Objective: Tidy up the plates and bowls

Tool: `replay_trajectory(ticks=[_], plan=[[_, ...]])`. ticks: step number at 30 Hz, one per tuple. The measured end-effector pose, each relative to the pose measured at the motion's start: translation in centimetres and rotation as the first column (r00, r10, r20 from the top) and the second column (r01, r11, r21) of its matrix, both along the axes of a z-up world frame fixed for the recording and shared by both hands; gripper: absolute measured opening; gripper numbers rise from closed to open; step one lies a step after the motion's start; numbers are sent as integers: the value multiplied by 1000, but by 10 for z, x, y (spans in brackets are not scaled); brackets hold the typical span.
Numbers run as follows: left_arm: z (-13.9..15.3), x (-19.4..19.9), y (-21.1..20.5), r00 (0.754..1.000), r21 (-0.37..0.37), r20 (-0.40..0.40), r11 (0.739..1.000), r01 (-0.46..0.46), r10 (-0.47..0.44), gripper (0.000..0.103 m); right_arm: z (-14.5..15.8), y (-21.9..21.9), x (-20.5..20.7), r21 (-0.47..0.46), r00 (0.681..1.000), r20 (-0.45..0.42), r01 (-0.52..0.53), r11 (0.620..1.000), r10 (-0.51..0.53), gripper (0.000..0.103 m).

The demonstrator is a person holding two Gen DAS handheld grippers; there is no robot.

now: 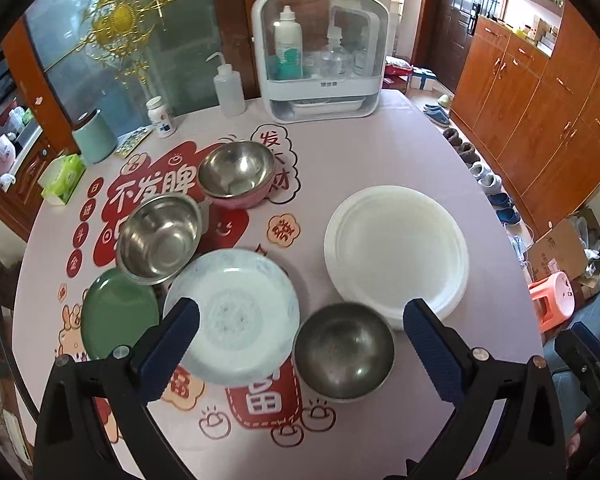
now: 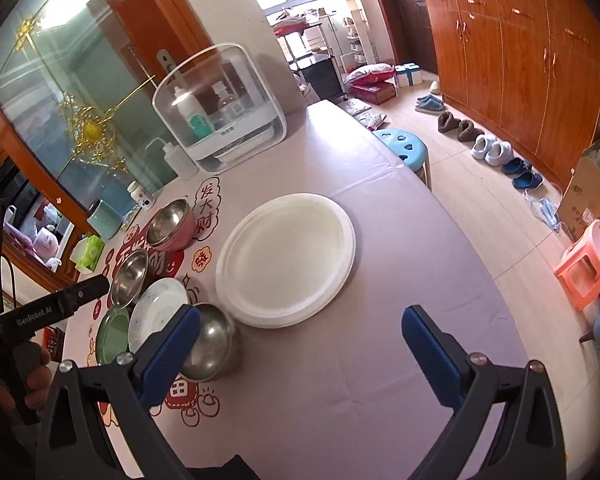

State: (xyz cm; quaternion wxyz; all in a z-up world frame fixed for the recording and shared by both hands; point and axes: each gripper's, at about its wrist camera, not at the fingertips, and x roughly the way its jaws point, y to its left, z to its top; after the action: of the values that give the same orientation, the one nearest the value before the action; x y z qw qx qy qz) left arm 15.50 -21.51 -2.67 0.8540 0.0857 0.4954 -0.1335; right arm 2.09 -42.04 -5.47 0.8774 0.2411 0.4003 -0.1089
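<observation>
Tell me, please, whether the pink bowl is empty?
Empty: the pink bowl sits upright, and only its bare steel interior shows in both views.

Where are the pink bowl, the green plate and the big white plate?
pink bowl (image 1: 236, 168), left wrist view, steel inside.
green plate (image 1: 116, 316), left wrist view, flat centre.
big white plate (image 2: 286, 258), right wrist view, flat centre.

- On the counter (image 1: 380, 152) we see a stack of large plates (image 1: 396, 252) to the right.
- Just before that stack sits a bowl (image 1: 344, 350); left of it lies a patterned plate (image 1: 236, 316), then a smaller plate (image 1: 116, 316) further left.
- Behind these stand two bowls, the nearer one (image 1: 160, 238) overlapping the smaller plate, the farther one (image 1: 236, 172) behind it.
- At the back stands a domed case (image 1: 320, 56) holding bottles.
</observation>
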Motion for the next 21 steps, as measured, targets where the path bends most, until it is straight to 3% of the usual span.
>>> replay_trajectory(ticks=[11,21], plan=[[-36,48,-29,996,-13,-66,998,55,-56,102,-39,-37,26,163,1000,8,-2,987,1,101],[-91,83,-54,984,-18,-165,997,70,-72,99,-88,-70,59,264,997,-62,53,963,-38,100]])
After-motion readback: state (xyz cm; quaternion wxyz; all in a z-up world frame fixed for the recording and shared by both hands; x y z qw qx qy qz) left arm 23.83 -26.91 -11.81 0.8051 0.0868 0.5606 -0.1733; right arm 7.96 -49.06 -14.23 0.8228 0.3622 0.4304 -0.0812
